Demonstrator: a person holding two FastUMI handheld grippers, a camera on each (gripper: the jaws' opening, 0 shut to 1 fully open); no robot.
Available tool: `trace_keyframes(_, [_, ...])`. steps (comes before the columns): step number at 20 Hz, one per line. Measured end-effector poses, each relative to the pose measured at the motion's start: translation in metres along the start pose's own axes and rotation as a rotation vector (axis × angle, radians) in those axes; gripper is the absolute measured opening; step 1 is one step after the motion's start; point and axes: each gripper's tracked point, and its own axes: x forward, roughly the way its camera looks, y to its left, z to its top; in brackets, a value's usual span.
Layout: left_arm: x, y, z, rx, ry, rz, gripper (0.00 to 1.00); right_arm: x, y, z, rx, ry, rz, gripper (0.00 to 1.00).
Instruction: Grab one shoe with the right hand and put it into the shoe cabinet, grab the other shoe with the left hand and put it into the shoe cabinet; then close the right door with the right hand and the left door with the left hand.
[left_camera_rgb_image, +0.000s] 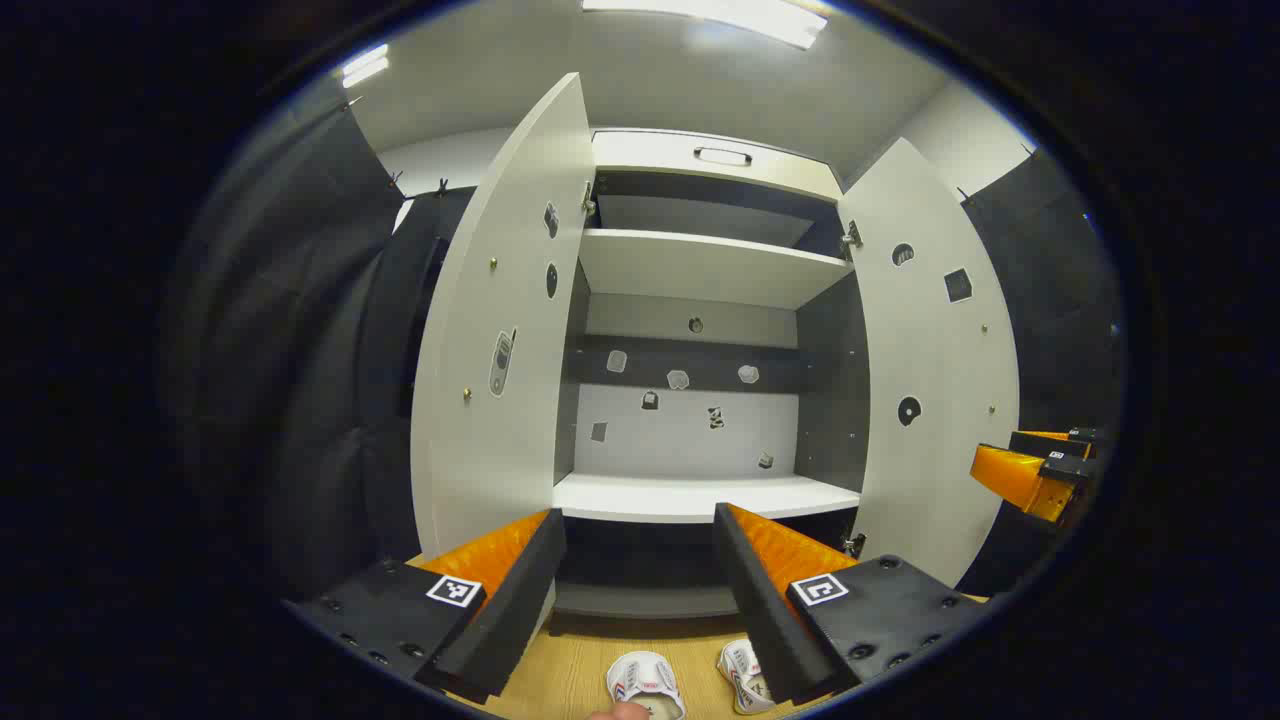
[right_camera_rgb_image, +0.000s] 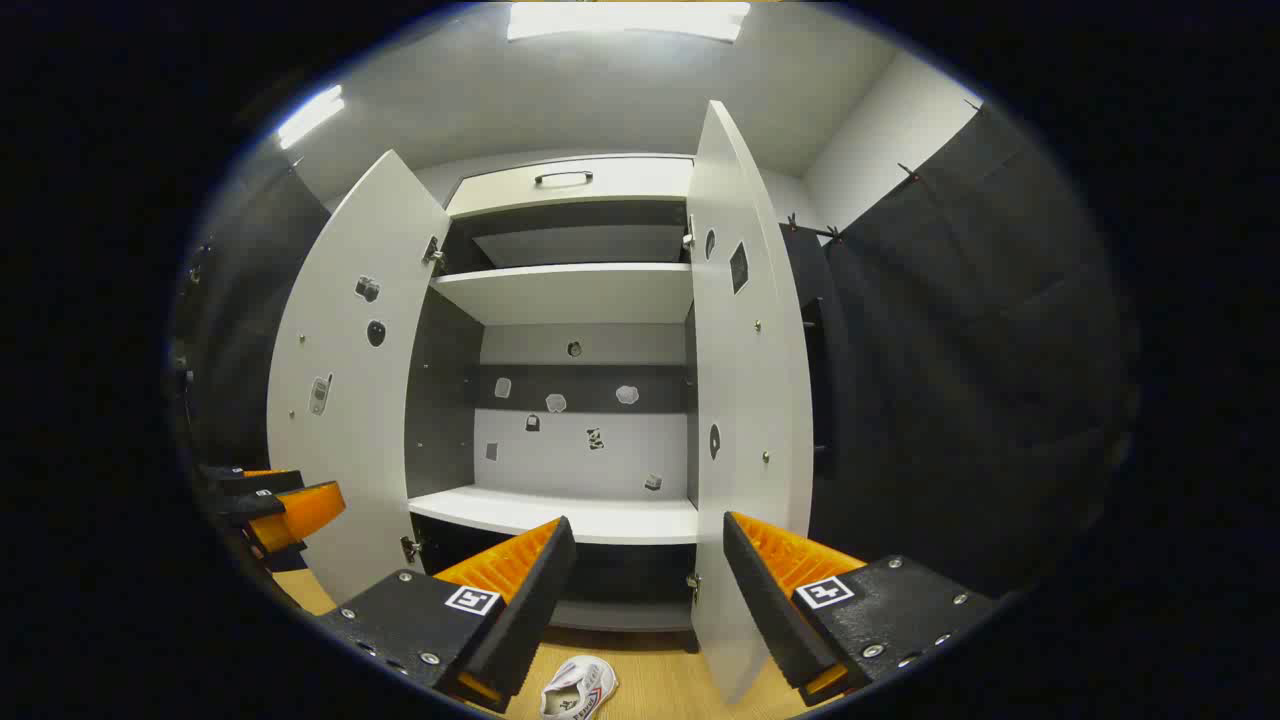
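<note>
Shoe cabinet (left_camera_rgb_image: 700, 270) stands straight ahead, both doors swung wide. Left door (left_camera_rgb_image: 500, 330) at 10 o'clock in the left gripper view, right door (left_camera_rgb_image: 935, 370) at 2 o'clock. The shelves (left_camera_rgb_image: 700, 495) inside carry no shoes.

Both shoes lie on the wooden floor (left_camera_rgb_image: 570, 670) in front of the cabinet, at 6 o'clock in the left gripper view: one shoe (left_camera_rgb_image: 645, 685) just below the gap between the jaws, the other shoe (left_camera_rgb_image: 742, 675) beside it, partly behind the right-hand finger. The right gripper view has one shoe (right_camera_rgb_image: 578, 688) at 6 o'clock, low between its jaws.

Left gripper (left_camera_rgb_image: 640, 580): jaws released, spread wide, grasping nothing. Right gripper (right_camera_rgb_image: 648, 590): jaws released too, nothing between them. The right gripper also shows at 3 o'clock in the left gripper view, well off to the side.

Judgement: nothing of the task is done. Left to do: right hand lifts a shoe onto a shelf, left hand the other, then right door shut, then left door.
</note>
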Motion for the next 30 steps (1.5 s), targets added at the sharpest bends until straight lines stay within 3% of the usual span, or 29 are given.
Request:
trace_keyframes(23, [-0.007, 0.007, -0.001, 0.020, -0.001, 0.034, 0.96, 0.007, 0.017, 0.001, -0.009, -0.001, 0.013, 0.92])
trace_keyframes(30, [-0.006, 0.009, -0.004, 0.020, 0.004, 0.035, 0.96, 0.016, 0.030, -0.017, -0.033, 0.040, 0.032, 0.92])
